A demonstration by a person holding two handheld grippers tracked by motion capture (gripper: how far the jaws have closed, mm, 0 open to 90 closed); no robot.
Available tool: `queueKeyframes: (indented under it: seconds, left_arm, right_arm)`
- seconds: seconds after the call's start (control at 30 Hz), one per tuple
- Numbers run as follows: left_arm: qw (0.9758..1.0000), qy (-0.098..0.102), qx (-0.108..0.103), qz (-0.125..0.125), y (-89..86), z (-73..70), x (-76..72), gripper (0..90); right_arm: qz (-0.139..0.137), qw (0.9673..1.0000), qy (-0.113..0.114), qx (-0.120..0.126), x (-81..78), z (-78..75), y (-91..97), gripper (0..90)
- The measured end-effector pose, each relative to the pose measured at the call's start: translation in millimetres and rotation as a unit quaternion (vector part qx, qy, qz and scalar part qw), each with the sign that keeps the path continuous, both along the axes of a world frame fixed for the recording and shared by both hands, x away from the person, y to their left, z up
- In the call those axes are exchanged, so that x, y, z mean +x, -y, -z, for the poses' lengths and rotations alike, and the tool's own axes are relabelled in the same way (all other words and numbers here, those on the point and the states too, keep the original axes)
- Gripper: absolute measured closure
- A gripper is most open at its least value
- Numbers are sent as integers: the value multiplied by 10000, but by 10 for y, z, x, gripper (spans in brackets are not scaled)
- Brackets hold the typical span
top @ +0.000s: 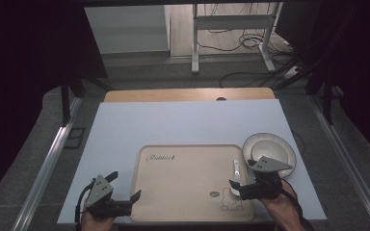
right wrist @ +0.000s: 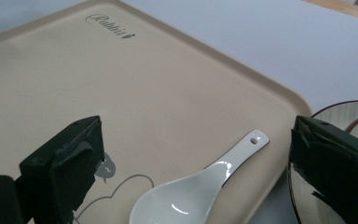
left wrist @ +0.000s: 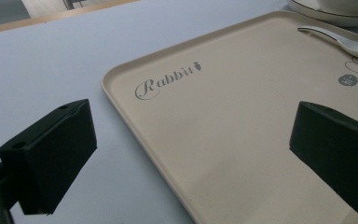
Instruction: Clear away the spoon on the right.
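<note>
High view: spoon (top: 236,171) lies at tray's (top: 183,192) right edge, beside bowl (top: 269,150); right gripper (top: 242,174) over it.
Left gripper view: fingers (left wrist: 51,158) spread, empty.
Right gripper view: fingers (right wrist: 65,172) spread, spoon (right wrist: 200,191) between, unheld. Risk: glazed spoon skids, a finger clips the bowl (right wrist: 349,116).

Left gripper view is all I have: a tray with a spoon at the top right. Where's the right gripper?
Observer: The right gripper is over the right edge of the tray, with one of its jaws on each side of the spoon.
Operator: Is it holding the spoon?
Observer: No. The right gripper view shows the jaws open and clear of it, and the spoon lies on the tray.
Operator: Which way does it point?
Observer: The handle points to the table's far side, and the bowl end points toward the person.
</note>
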State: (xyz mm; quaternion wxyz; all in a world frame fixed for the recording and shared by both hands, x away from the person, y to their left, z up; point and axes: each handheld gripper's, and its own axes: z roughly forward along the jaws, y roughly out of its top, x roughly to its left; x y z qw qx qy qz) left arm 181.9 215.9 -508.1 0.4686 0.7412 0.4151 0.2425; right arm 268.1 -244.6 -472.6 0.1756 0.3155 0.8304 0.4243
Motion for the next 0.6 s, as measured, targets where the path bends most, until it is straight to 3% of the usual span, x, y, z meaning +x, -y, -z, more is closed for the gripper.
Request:
queueKeyframes:
  seconds: [0.3, 0.6]
  left_arm:
    - [10000, 8, -3, -8, -4, -1, 0, 4]
    - [10000, 19, -5, -7, 0, 0, -1, 5]
  right_arm:
    - [69, 9997, 216, 69, -128, -65, 68, 15]
    - [135, 9994, 283, 112, -218, -69, 161, 11]
